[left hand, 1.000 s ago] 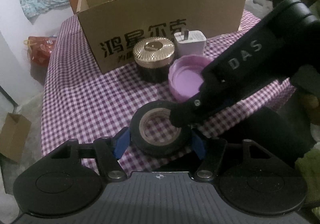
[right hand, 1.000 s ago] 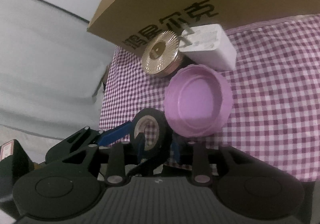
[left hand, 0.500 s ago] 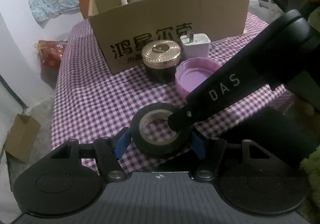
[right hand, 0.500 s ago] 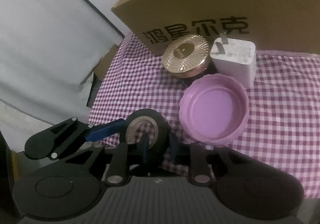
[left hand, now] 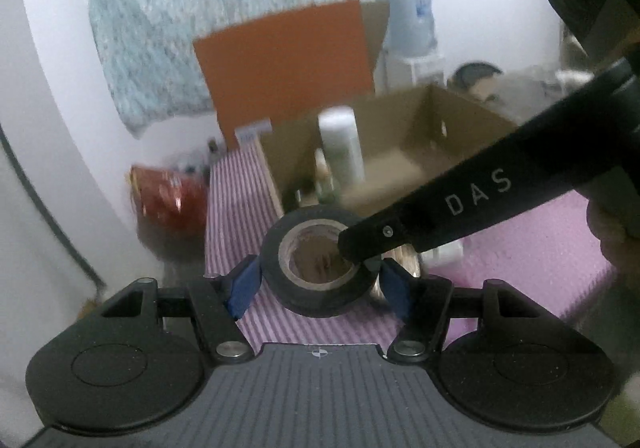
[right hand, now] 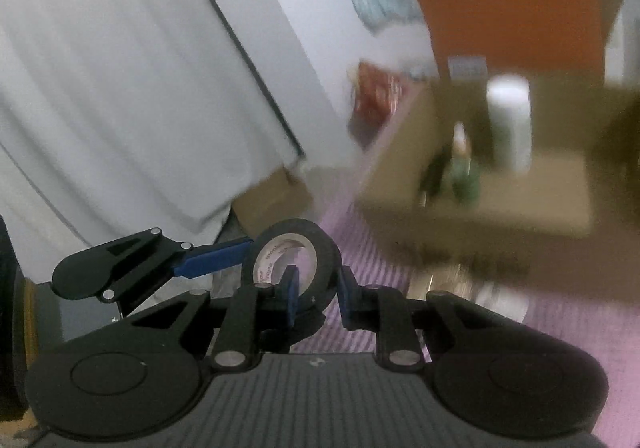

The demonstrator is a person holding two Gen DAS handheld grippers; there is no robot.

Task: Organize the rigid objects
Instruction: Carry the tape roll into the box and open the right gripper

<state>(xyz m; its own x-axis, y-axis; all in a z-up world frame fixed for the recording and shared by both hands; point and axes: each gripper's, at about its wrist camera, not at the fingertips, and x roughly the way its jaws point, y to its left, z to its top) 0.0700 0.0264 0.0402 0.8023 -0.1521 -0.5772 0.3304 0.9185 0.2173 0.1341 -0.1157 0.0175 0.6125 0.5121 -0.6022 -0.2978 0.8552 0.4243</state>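
Observation:
A black tape roll [left hand: 320,272] hangs in the air above the purple checked tablecloth [left hand: 236,208], held by both grippers. My left gripper [left hand: 320,286] is shut on its outer sides, blue pads [left hand: 244,286] against the rim. My right gripper [right hand: 318,294] is shut on the wall of the tape roll [right hand: 288,248], with one finger inside the hole and one outside. Its long black finger [left hand: 460,204] crosses the left wrist view from the right. Just beyond stands the open cardboard box [left hand: 452,128], which holds a white bottle [left hand: 340,144] and a small dropper bottle [right hand: 462,168].
A gold-lidded jar [right hand: 444,280] shows blurred below the box front. Behind the box leans an orange board [left hand: 288,60]. A red bag [left hand: 168,196] lies off the table's left edge, and a small cardboard box [right hand: 272,200] sits on the floor. A hand [left hand: 612,224] holds the right gripper.
Both grippers have risen with the tape roll, which has left the tablecloth. The views now look into the box from above its front wall. The right gripper has rolled upright.

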